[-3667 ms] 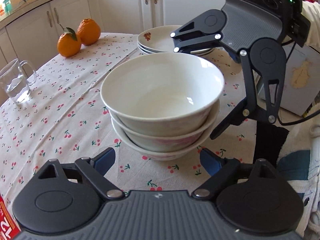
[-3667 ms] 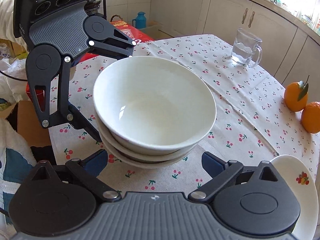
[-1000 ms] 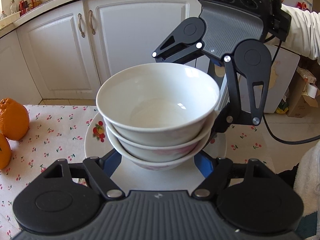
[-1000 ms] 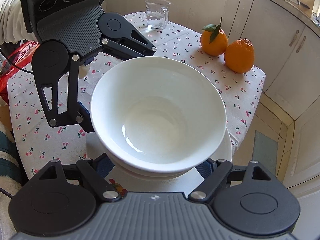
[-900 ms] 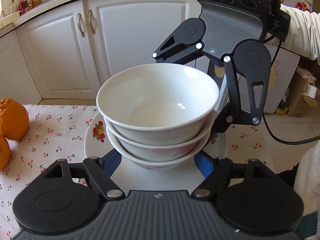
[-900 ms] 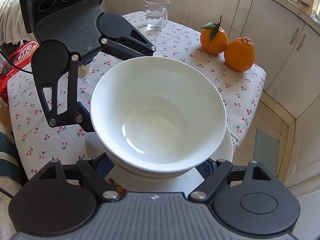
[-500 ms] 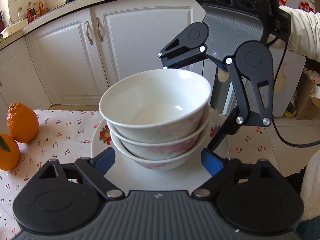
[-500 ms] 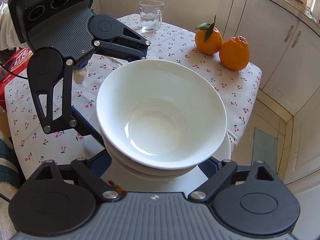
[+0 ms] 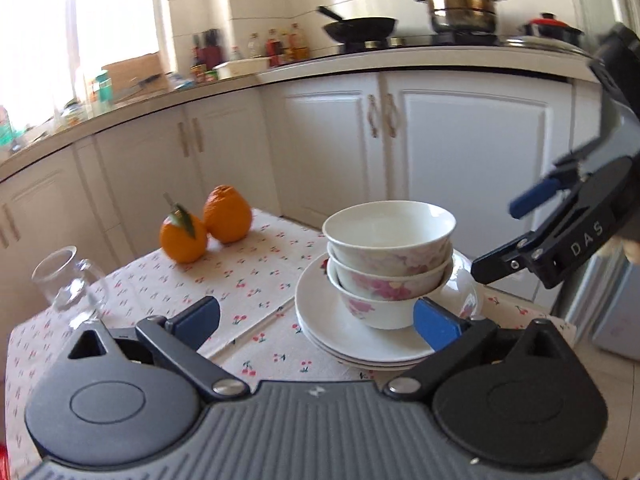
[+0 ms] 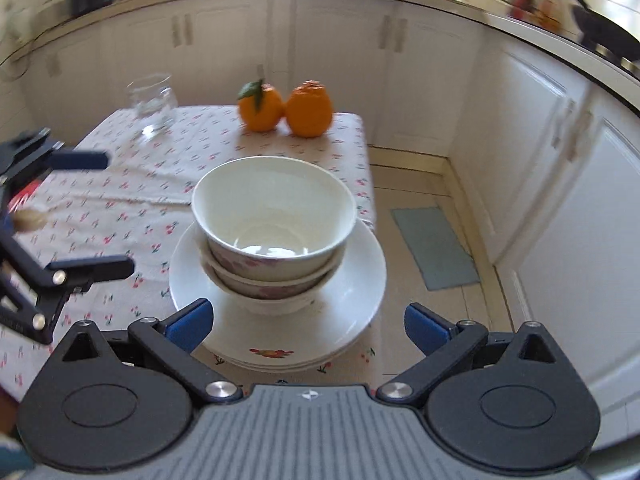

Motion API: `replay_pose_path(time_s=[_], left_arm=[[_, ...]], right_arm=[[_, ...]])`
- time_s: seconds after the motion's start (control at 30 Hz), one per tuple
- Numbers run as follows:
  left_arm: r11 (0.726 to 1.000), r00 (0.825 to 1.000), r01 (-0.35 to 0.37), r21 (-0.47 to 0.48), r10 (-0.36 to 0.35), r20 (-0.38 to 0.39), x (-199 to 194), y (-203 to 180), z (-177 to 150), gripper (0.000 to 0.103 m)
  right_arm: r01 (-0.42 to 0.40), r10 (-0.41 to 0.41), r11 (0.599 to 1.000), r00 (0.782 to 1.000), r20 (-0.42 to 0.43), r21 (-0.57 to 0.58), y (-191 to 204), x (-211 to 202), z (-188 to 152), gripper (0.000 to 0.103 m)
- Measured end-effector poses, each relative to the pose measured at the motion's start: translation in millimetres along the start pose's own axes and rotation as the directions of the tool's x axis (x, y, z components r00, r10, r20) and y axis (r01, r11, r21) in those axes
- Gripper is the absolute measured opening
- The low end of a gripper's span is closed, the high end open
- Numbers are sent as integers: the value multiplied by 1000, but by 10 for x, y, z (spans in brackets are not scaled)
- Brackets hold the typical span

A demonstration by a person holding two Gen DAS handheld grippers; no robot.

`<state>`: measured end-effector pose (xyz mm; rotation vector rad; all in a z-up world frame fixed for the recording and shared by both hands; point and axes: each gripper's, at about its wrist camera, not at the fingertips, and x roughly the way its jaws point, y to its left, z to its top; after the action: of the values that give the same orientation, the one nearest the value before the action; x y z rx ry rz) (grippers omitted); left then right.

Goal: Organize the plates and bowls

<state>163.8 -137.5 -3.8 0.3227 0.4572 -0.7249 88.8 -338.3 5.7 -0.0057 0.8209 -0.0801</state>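
Three nested white bowls (image 9: 388, 256) (image 10: 274, 236) with pink flowers stand on a stack of white plates (image 9: 340, 336) (image 10: 360, 276) near the table's corner. My left gripper (image 9: 316, 318) hangs back from the stack with its jaws opening wide and nothing between its blue pads (image 9: 434, 324). My right gripper (image 10: 308, 326) is likewise drawn back and opening, its pads (image 10: 188, 322) clear of the plates. Each gripper shows at the edge of the other's view, the right one (image 9: 560, 232) beside the bowls, the left one (image 10: 52, 216) over the cloth.
Two oranges (image 9: 206, 228) (image 10: 286, 110) and a glass mug (image 9: 66, 284) (image 10: 154, 100) sit on the cherry-print tablecloth (image 9: 248, 276). White cabinets (image 9: 460, 152) and a counter with pots stand behind. The table edge and floor mat (image 10: 434, 246) lie just right of the plates.
Both grippers let go of the bowl stack, opened wide and pulled back and up. The bowls now rest on the plates by themselves.
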Motion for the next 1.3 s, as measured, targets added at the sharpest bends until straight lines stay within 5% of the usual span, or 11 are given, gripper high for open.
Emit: replay_pose_path(time_s=[0.13,0.3,0.63,1.3], left_arm=[[983,997,-77,-166,73,-31,-248,-17,22,102],[960,975,-223,-172,215,-60,-509,-143,51,102],[948,969,-248,-200,240,-63,-725,-270,2,103],[933,962,-271,-236,261,-75,-739,-249,-30,102]], right_arm=[[113,-123,982,991,57,152,128,-253,-228,103],[189,-214,963,970,118,194,373,-616,-424,103],[242,-279,947,945,169,210,554,-914,-562,103],[225,-263,953,946,188,202,677,-956,-570,103]])
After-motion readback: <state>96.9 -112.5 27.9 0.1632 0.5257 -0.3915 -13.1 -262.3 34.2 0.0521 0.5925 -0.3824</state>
